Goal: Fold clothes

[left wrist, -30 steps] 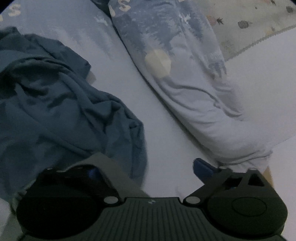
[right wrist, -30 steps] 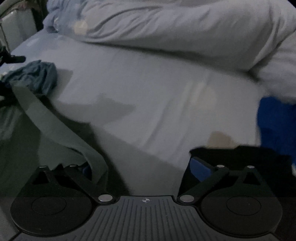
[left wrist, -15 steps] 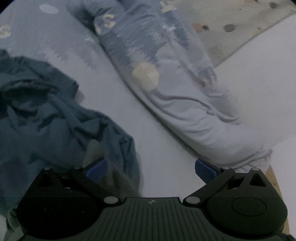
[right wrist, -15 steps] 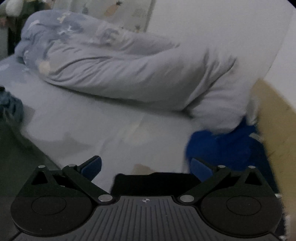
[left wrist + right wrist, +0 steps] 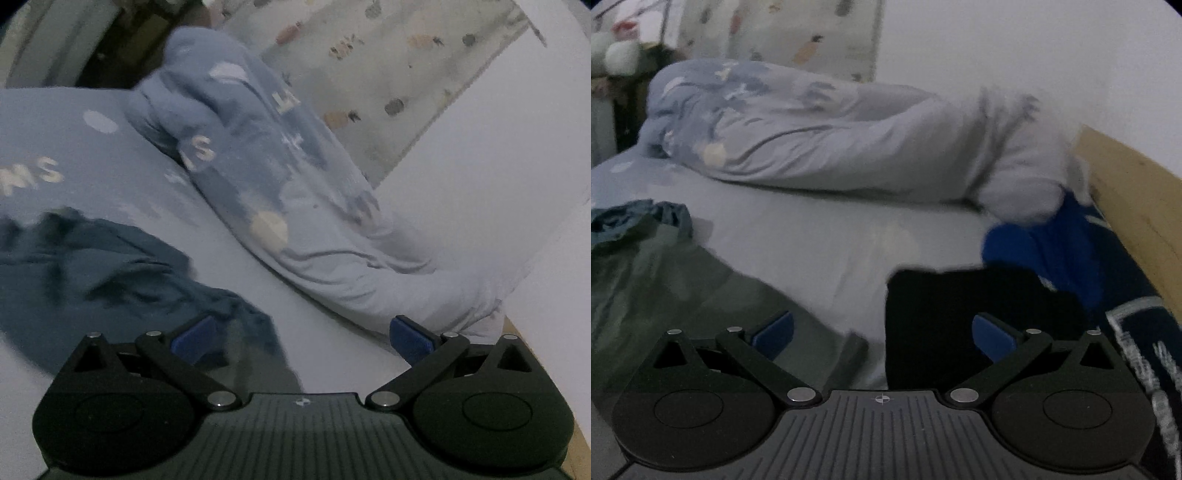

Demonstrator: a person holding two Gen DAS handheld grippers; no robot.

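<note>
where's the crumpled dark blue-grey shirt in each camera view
Left wrist: the shirt fills the lower left, reaching the left gripper.
Right wrist: the same shirt shows only as a small bunch at the far left edge.
Shared landmark: the rolled-up duvet behind it.

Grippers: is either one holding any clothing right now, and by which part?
Neither. The left gripper and right gripper both stand open and empty above the bed.
</note>
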